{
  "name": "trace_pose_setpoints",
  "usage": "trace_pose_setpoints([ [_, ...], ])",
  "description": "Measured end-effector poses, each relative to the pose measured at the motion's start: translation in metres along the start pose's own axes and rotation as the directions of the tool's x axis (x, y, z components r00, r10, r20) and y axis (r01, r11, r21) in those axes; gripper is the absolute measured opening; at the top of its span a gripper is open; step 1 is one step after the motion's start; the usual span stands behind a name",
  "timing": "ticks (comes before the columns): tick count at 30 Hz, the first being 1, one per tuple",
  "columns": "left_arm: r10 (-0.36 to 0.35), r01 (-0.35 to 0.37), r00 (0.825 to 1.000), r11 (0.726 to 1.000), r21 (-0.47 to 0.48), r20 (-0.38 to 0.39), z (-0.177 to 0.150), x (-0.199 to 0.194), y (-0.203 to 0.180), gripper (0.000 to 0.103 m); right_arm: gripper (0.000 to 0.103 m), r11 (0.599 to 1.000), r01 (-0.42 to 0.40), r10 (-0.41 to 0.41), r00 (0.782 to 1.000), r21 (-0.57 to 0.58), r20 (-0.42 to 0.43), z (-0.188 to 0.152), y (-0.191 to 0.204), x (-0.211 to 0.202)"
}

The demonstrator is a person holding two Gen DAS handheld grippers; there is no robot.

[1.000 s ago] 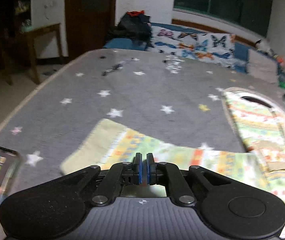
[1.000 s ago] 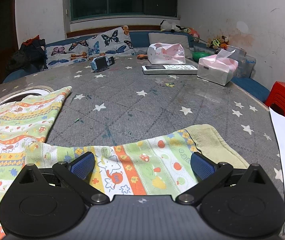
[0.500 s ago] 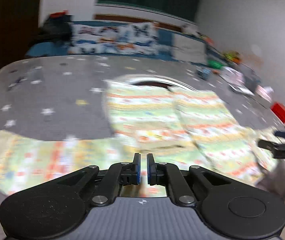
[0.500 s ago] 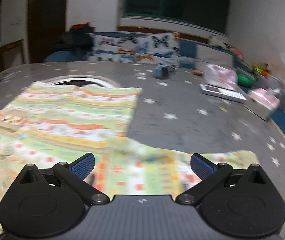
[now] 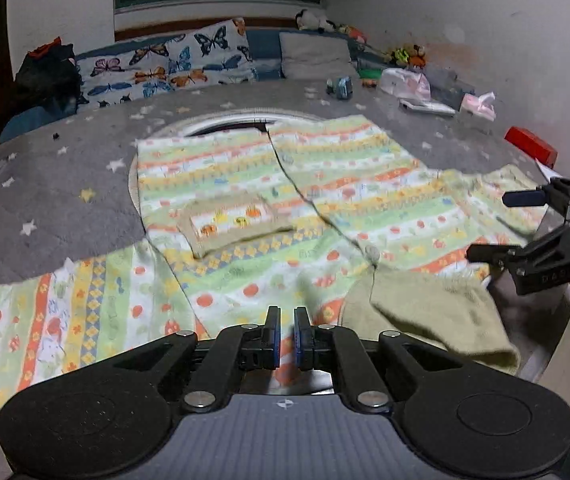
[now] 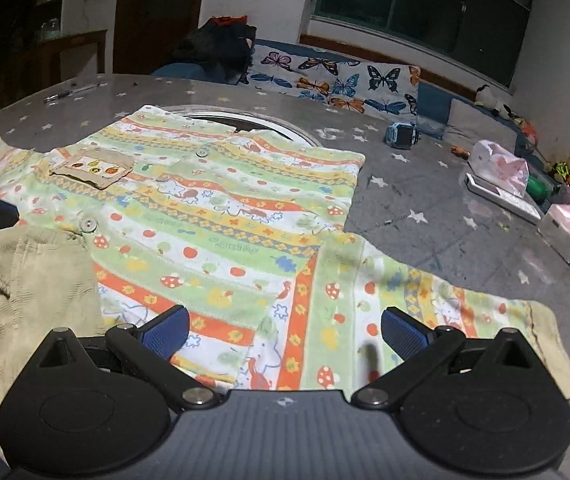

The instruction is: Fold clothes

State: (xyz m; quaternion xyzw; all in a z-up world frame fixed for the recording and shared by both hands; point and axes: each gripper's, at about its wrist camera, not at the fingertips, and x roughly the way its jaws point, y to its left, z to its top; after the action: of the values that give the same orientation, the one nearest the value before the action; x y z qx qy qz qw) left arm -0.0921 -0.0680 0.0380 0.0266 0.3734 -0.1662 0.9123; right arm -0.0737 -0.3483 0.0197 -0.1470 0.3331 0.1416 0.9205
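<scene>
**Shirt spread flat, both claws above its near edge**

I've got the striped shirt [image 5: 269, 216] lying face up on the grey starred table [image 5: 45, 208], sleeves out to either side, chest pocket [image 5: 229, 224] showing. My left gripper [image 5: 287, 332] is clenched, nothing between its blue pads, hovering over the hem. My right gripper [image 6: 285, 330] is released, fingers spread wide above the sleeve [image 6: 405, 292]. A tissue box [image 6: 569, 232] sits well apart on the far side.

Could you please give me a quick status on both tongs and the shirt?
Left tongs shut, empty. Right tongs open, empty. Striped shirt flat on the table, sleeves out, unfolded. Nothing on it.
</scene>
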Motion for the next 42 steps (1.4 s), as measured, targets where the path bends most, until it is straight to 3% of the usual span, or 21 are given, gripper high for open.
trace_pose_setpoints([
  [5,-0.050,0.051,0.998,0.999,-0.011,0.042,0.014,0.001,-0.008,0.007,0.103,1.000,-0.008,0.008,1.000,0.013,0.017,0.002,0.003,-0.001],
  [12,-0.071,0.072,0.997,0.995,0.069,-0.021,0.003,0.019,-0.029,0.008,0.103,1.000,-0.022,0.022,1.000,0.021,0.016,-0.003,0.003,-0.003],
  [16,-0.088,0.088,0.996,0.996,0.034,-0.005,0.010,0.015,-0.024,0.009,0.103,0.999,-0.019,0.017,0.999,0.032,0.052,0.011,-0.010,-0.002],
  [20,-0.083,0.084,0.996,0.996,0.031,-0.011,0.011,0.016,-0.024,0.009,0.103,0.993,-0.097,0.092,0.993,0.064,0.080,0.029,-0.020,0.014],
  [25,-0.076,0.077,0.997,0.997,0.030,-0.034,0.008,0.017,-0.022,0.010,0.103,0.973,-0.184,0.180,0.983,0.142,0.041,0.035,-0.027,0.045],
  [28,-0.073,0.074,0.997,0.997,0.034,-0.026,0.012,0.014,-0.020,0.014,0.103,0.972,-0.141,0.140,0.990,0.189,0.019,0.026,-0.036,0.051],
  [33,-0.079,0.079,0.997,0.995,0.064,0.006,0.030,0.012,-0.026,0.014,0.103,0.964,-0.113,0.099,0.993,0.241,0.066,0.008,-0.057,0.022],
  [38,-0.113,0.112,0.994,0.988,0.106,0.007,0.045,0.022,-0.049,0.015,0.100,0.953,0.054,-0.076,0.995,0.297,0.063,-0.017,-0.091,-0.003],
  [42,-0.138,0.136,0.990,0.979,0.152,0.001,0.049,0.030,-0.072,0.024,0.093,0.910,0.215,-0.232,0.973,0.355,0.007,-0.039,-0.128,-0.014],
])
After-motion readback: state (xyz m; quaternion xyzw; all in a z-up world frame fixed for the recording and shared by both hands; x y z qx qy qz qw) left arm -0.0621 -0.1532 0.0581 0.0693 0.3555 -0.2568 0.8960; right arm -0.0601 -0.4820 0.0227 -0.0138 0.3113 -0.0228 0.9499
